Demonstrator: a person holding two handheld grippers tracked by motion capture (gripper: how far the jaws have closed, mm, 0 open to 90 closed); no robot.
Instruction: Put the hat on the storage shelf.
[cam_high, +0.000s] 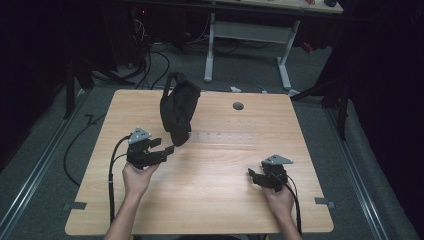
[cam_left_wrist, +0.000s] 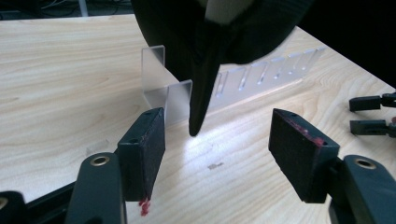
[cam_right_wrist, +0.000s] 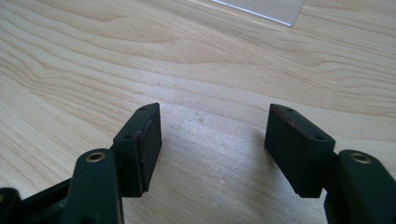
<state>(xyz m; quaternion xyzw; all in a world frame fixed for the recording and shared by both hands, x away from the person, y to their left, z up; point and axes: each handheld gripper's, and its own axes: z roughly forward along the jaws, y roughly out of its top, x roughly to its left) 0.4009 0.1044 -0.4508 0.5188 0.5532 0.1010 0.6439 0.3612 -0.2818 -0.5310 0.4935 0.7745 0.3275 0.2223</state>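
A black fabric item, shaped like a cap, stands upright at the back left of the wooden table. Its pointed lower tip comes down beside the end of a clear plastic slotted rack, also seen as a pale strip across the table's middle. My left gripper sits just in front of that tip, jaws open, with nothing between the pads. My right gripper rests open low over bare wood at the front right, and its pads hold nothing. Its fingers appear at the right edge of the left gripper view.
A round cable hole lies near the table's far edge. Behind the table stands a white desk frame, and cables run over the floor at the left. Bare wood stretches between the two grippers.
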